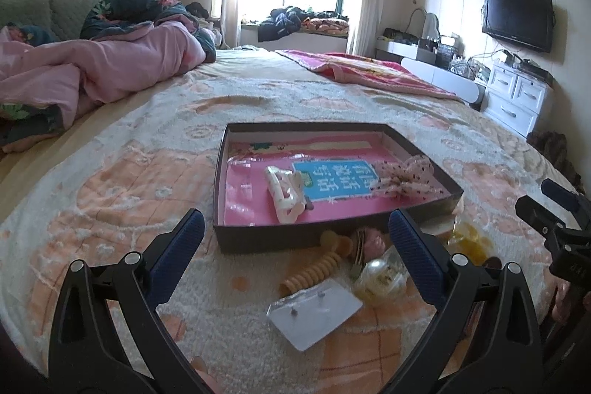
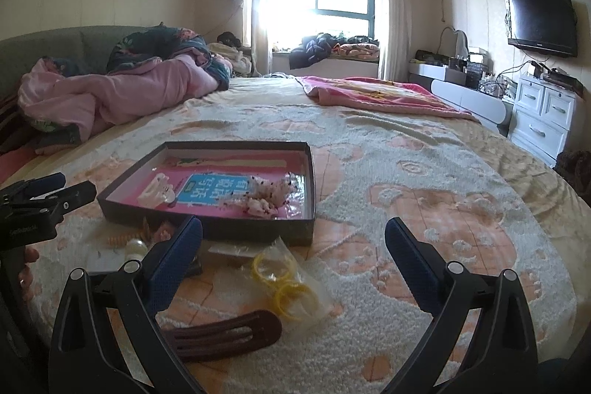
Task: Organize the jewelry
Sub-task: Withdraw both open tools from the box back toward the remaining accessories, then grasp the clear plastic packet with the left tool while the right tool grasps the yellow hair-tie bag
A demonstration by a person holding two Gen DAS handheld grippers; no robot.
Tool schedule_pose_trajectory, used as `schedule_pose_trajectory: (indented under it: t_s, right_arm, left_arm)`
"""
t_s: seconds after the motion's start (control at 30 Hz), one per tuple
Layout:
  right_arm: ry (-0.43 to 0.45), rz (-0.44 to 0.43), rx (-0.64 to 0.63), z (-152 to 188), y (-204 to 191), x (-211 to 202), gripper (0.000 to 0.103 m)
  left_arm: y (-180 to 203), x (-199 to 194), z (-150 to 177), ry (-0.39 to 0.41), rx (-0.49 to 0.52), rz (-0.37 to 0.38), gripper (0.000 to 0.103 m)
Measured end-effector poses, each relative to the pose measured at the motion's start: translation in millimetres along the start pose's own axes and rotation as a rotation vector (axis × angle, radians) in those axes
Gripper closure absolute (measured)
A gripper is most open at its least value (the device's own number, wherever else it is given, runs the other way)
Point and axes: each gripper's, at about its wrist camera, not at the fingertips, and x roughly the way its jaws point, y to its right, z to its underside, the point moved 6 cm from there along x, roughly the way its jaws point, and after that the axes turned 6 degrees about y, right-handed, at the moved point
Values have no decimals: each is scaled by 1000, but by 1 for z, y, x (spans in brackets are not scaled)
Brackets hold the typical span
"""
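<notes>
Hovering low over the patterned bedspread [image 1: 110, 209], both grippers stand with jaws wide apart and nothing between them. The shallow dark cardboard box with a pink lining [image 1: 258, 239] lies ahead of both; in it already sit a cream plastic claw clip [image 1: 284, 196] and a dotted sheer fabric bow [image 1: 406, 178].

Loose pieces lie on the bedspread, just short of the box's near wall. Straight ahead of the left gripper [image 1: 295, 242], between its fingers: a white earring card [image 1: 314, 320], a yellow spiral hair tie [image 1: 314, 274], a clear round trinket [image 1: 380, 279].

The right gripper [image 2: 293, 242] is nearer the dark brown flat hair clip [image 2: 225, 333], which lies low and left of its centre line, long axis running crosswise, almost touching the left finger. A clear bag of yellow rings [image 2: 284, 283] sits just beyond it.

Judgement: the brown clip looks like the right gripper's likeliest pick, calling for a leftward shift and a grip across its narrow width.
</notes>
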Motion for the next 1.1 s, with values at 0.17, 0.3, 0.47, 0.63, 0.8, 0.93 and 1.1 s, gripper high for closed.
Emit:
schedule_pose_trajectory:
  t_s: [0.17,0.3,0.47,0.63,0.8,0.93,1.1]
  right_arm:
    - [-21,-11,-10,9,-1,-4,7]
    - [-39,-17,-10,15,0,-6,7]
    - [-71,-13,-6,23,4,-5,7]
    - [-118,-2,-1,33,10,2,7]
    - [-177,-4,25,42,19,17,7]
    - [-230,-25,45,47,23,32,7]
    - [-291,-49,30,50,23,54,8]
  left_arm:
    - [6,-1,15,-40,25,24,11]
    - [12,0,25,-73,52,40,11]
    - [16,5,41,-135,82,57,11]
    - [16,12,51,-175,121,40,11]
    - [13,21,60,-212,120,50,11]
    - [11,28,65,-236,112,67,11]
    - [13,34,71,-268,99,102,13]
